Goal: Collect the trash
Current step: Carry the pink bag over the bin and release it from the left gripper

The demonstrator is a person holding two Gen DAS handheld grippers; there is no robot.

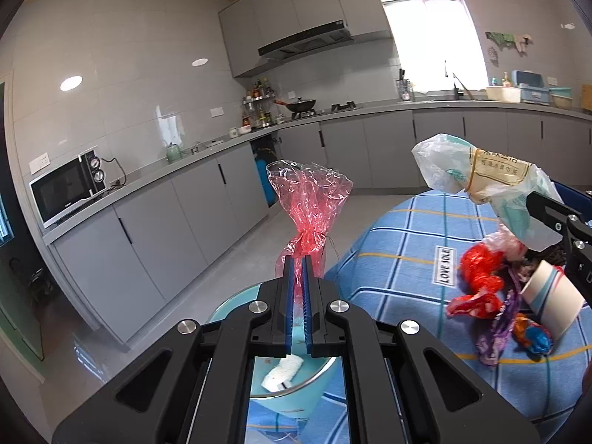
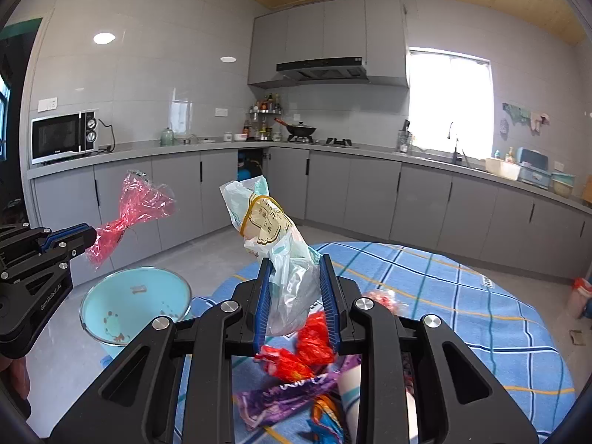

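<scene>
My left gripper (image 1: 299,259) is shut on a red cellophane wrapper (image 1: 309,207) and holds it above the light blue bin (image 1: 236,301), which has a white scrap inside. It also shows in the right wrist view (image 2: 90,236), with the wrapper (image 2: 137,211) over the bin (image 2: 135,305). My right gripper (image 2: 296,259) is shut on a pale plastic tissue bag (image 2: 273,236), held above the table; the bag shows in the left wrist view (image 1: 481,181). Under it lie red wrappers (image 1: 477,281), a purple wrapper (image 2: 292,392) and a paper cup (image 1: 551,298).
The round table has a blue plaid cloth (image 1: 407,244) (image 2: 462,303). Grey kitchen cabinets (image 1: 185,207) run along the walls, with a microwave (image 1: 64,188), a stove with a wok (image 1: 301,105) and a sink under the window (image 1: 458,88). Grey floor lies between table and cabinets.
</scene>
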